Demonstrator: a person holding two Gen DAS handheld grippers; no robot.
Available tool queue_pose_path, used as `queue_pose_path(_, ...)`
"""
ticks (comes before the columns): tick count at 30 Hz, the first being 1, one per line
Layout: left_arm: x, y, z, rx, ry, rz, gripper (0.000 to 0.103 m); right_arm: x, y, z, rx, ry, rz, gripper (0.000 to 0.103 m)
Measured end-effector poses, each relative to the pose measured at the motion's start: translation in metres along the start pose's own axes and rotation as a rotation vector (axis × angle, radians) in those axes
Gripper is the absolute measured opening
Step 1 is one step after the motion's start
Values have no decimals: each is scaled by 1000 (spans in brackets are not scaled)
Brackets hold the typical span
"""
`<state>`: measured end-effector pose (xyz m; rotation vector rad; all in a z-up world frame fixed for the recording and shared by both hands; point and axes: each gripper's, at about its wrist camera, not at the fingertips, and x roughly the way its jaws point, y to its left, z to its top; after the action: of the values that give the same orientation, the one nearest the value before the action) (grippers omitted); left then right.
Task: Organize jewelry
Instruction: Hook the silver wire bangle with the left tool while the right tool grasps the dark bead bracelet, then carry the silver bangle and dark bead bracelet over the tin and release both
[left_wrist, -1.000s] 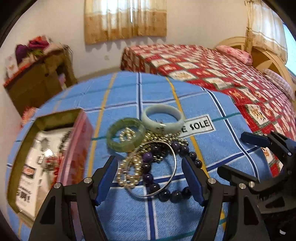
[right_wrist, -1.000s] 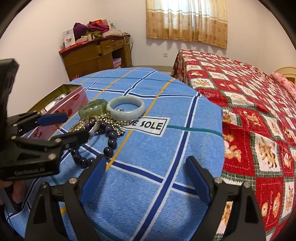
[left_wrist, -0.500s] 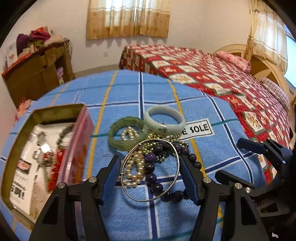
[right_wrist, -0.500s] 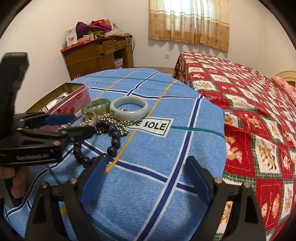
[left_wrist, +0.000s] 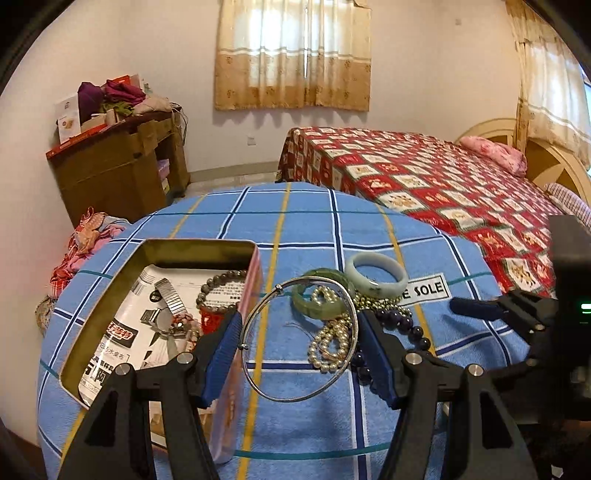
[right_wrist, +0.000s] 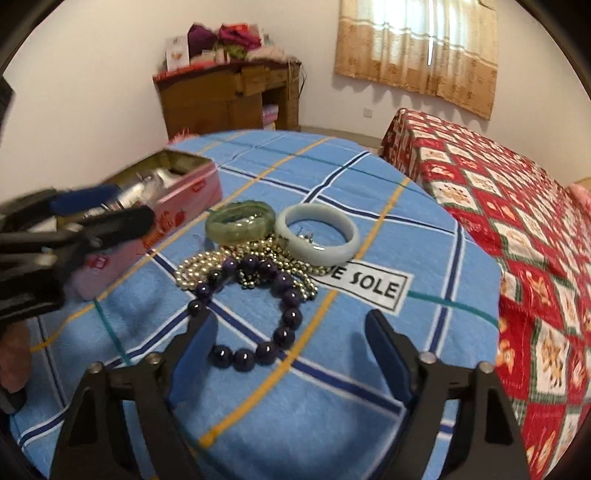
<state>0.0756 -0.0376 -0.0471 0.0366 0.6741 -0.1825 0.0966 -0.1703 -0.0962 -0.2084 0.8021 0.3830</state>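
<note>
Bangle (left_wrist: 299, 338) spans the left fingers (left_wrist: 221, 349), clamped between them; right fingers (right_wrist: 388, 360) wide apart.

My left claw (left_wrist: 298, 345) has blue pads on black arms, and so does my right claw (right_wrist: 290, 356). The thin bangle (left_wrist: 299, 339) in my left claw is silver. The cloth (right_wrist: 258, 424) on the desk is light blue, checked with navy, white, yellow and teal lines, and carries a white label (right_wrist: 364, 286) with black letters. The tin (right_wrist: 181, 206) is pink outside and gold inside. One bracelet (right_wrist: 240, 220) is mottled green, another (right_wrist: 317, 234) pale milky green. The big beads (right_wrist: 258, 314) are dark purple, the small beads (right_wrist: 195, 267) pearly gold. The bedspread (right_wrist: 517, 206) is red with cream squares.
</note>
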Motion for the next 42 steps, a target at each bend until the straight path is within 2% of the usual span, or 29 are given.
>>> queue_pose_path(4,1,1,-1,-6,2,-4,64,20,-2,5,-4,75,-12,51)
queue_pose_path(6,0,1,-2,-7,2,-7,64,20,-3,7,1,77,1,33)
queue_pose_path(7,-1,1,-2,-8,1,-8,64,19,-2,7,-2,79,4,16)
queue_pose_path(16,-18,13,-3,-40,-23,-5,64,-20,-2,-8,23,-11,58,16)
queue_pose_path(27,-32,32,-1,-82,-48,24,64,-61,3,13,13,-119,84,16)
queue_pose_path(42,-43,61,2,-128,-74,75,64,-69,27,48,-71,-176,123,15)
